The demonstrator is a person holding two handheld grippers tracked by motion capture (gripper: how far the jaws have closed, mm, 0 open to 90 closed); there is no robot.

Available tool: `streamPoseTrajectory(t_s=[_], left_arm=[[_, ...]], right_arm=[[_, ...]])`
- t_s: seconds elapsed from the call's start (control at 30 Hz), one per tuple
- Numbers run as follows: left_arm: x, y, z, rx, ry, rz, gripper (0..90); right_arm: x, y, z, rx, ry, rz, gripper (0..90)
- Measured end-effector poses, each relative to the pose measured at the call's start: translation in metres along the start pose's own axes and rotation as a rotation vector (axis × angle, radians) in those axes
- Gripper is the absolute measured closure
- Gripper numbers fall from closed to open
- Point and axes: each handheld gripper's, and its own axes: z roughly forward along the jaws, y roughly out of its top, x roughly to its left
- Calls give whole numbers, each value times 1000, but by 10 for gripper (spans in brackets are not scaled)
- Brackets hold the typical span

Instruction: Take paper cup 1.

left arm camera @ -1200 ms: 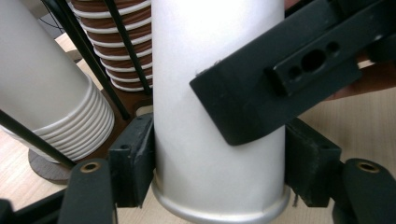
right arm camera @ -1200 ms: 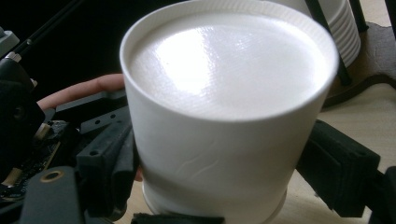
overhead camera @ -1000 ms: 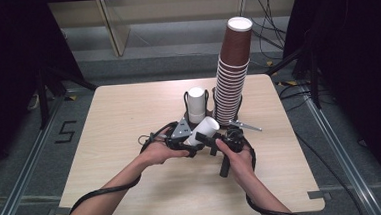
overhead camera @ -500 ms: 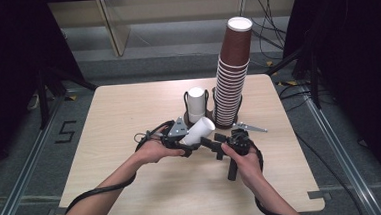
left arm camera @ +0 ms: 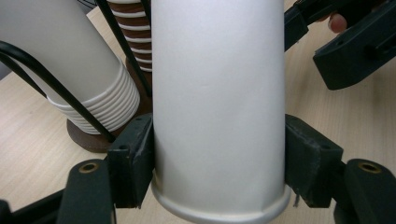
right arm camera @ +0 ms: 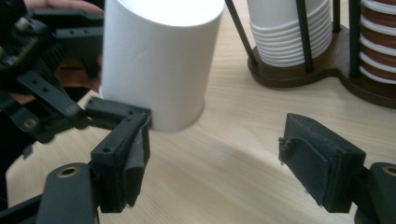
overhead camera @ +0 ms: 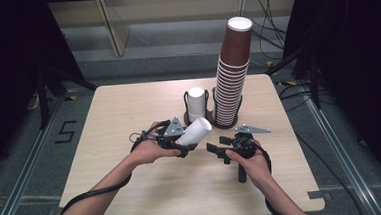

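Between the left tool's (left arm camera: 219, 158) pads sits a clamped white cup (left arm camera: 218, 107).

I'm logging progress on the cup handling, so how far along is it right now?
Done: one white paper cup is out of the white cup stack in the black wire holder and clamped in the left gripper. In hand: the right gripper, jaws just closing with nothing between them, sits beside the cup. Left: probably a handover or setting it on the wooden table; the tall brown cup stack stands untouched.
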Motion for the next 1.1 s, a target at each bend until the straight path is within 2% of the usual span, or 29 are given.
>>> streamPoseTrajectory(t_s=[0.1,0.13,0.17,0.23,0.27,0.33,0.4,0.47,0.5,0.53,0.6,0.7,0.8,0.83,0.87,0.93,0.97,1.03,1.1], left_arm=[[1,1,-3,9,-9,22,325],[0,2,-3,5,-5,24,325],[-1,3,-4,-2,-5,19,325],[-1,3,-5,1,-12,25,325],[0,4,-8,28,-10,49,323],[-1,4,-7,17,-6,48,323],[-1,4,-8,18,-9,52,322],[-2,3,-8,13,-11,46,321],[-2,4,-8,14,-12,48,321],[-2,4,-8,15,-13,48,321],[-1,4,-9,19,-19,54,321],[-2,5,-11,22,-21,50,322],[-2,5,-13,42,-43,70,322],[-2,7,-15,53,-52,82,322],[-2,7,-15,56,-49,88,322],[-2,8,-16,62,-50,94,322],[-2,8,-16,56,-53,94,322],[-2,10,-17,59,-47,97,322],[-2,10,-18,64,-57,100,322]], right_arm=[[-3,-1,-1,6,-7,-35,256],[-5,-2,-2,12,-35,-58,265],[-6,-2,-4,32,-30,-78,270],[-6,-2,-4,37,-35,-92,270],[-7,-3,-6,50,-64,-134,270],[-8,-3,-7,58,-71,-151,271],[-9,-3,-6,74,-56,-151,271],[-8,-5,-6,93,-69,-169,271],[-6,-5,-5,111,-65,-138,271],[-6,-5,-5,111,-65,-138,271],[-10,-5,-4,105,-66,-183,271],[-12,-5,-4,106,-63,-189,271],[-12,-5,-5,123,-70,-212,271],[-12,-5,-7,142,-66,-237,271],[-12,-4,-9,159,-86,-263,271],[-10,-5,-11,168,-86,-250,271],[-13,-4,-11,165,-77,-290,271],[-13,-3,-13,179,-84,-303,271],[-14,-4,-14,168,-85,-316,270]])
